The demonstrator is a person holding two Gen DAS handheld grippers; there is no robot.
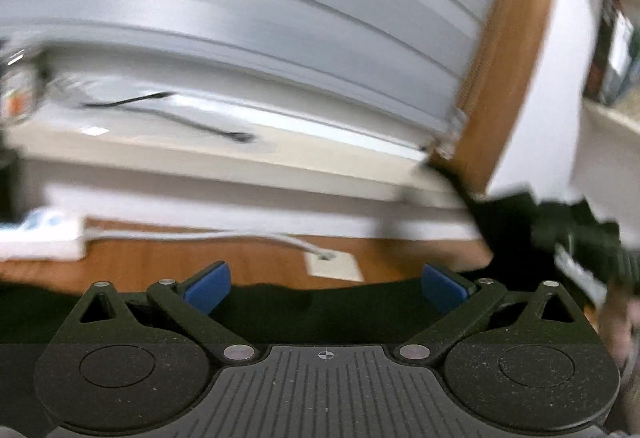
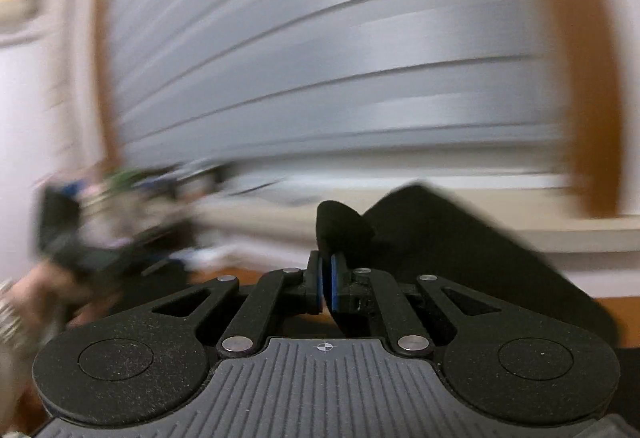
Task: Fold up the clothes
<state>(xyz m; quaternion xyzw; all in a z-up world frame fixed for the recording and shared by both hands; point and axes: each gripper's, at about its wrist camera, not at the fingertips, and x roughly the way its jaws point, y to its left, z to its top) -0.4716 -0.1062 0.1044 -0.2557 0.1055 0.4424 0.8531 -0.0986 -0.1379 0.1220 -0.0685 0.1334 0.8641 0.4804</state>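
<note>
A black garment is pinched between the blue pads of my right gripper, which is shut on it. A fold of the cloth sticks up past the fingertips and the rest drapes away to the right. In the left wrist view my left gripper stands open, its blue pads wide apart. The same black garment lies just under and behind the fingers, with nothing pressed between the pads. The other gripper and a hand show as a dark blur at the right. Both views are smeared by motion.
A brown wooden surface runs ahead of the left gripper. On it lie a white power strip with its cable and a small white card. Grey blinds with a wooden frame fill the background above a pale sill.
</note>
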